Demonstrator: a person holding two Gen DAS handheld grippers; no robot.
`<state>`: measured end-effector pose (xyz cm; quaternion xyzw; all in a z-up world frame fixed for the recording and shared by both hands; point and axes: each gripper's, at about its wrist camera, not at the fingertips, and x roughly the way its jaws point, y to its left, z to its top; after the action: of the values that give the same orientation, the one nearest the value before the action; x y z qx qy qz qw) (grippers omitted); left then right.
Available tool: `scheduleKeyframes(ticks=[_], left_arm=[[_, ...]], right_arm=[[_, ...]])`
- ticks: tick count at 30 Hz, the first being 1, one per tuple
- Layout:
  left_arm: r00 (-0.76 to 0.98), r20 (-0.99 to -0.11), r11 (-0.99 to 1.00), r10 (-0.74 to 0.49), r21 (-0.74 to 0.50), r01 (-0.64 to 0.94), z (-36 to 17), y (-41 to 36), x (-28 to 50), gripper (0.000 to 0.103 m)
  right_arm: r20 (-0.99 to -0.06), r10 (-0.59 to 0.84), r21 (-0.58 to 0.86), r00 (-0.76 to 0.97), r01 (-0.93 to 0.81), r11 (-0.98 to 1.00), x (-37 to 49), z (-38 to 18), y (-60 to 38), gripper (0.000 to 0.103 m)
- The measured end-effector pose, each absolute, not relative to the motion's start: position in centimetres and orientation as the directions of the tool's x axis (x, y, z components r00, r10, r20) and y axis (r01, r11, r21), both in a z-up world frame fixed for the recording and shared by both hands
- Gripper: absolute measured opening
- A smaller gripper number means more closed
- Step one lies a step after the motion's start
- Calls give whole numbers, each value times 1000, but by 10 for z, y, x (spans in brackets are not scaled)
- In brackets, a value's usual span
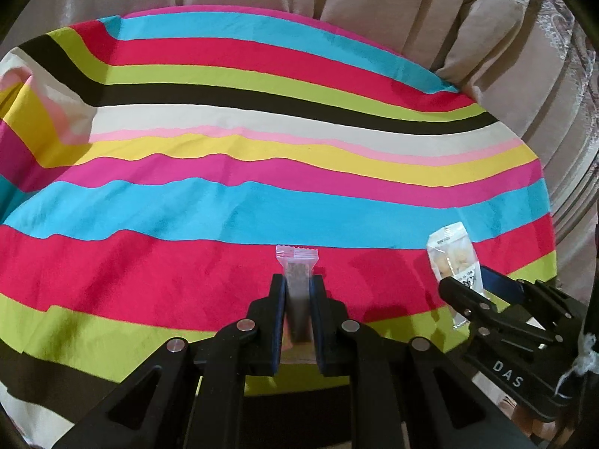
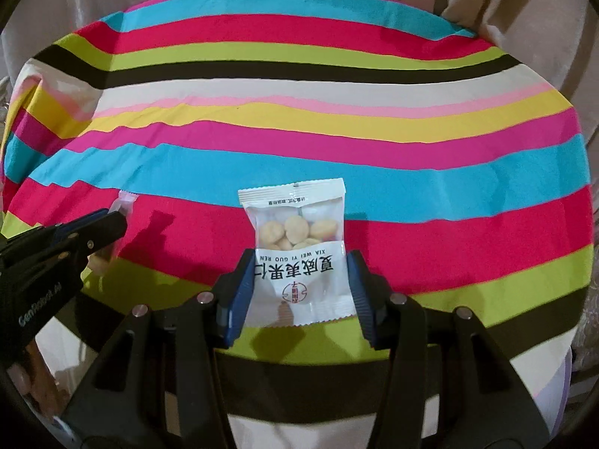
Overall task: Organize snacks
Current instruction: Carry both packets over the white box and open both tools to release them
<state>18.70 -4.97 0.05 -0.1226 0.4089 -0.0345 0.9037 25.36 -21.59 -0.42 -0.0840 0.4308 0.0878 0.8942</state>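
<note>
Showing pale round nuts, white nut packet (image 2: 297, 254) sits clamped in right gripper (image 2: 299, 288).

- Both fisheye views are evenly lit and vivid.
- The striped cloth (image 1: 262, 194) bows strongly toward dark, rounded corners.
- Soft shadows fall on the cloth just beyond each gripper.
- Near parts look slightly soft; no strong glare.
</note>
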Motion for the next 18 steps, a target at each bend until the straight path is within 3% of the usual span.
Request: scheduleKeyframes(ticks=[18], left_arm=[[526,-684,862,-506,-426,276,34,-176,113,14]], right_arm=[[-763,-120,-139,635,21,990,136,33,-339,52]])
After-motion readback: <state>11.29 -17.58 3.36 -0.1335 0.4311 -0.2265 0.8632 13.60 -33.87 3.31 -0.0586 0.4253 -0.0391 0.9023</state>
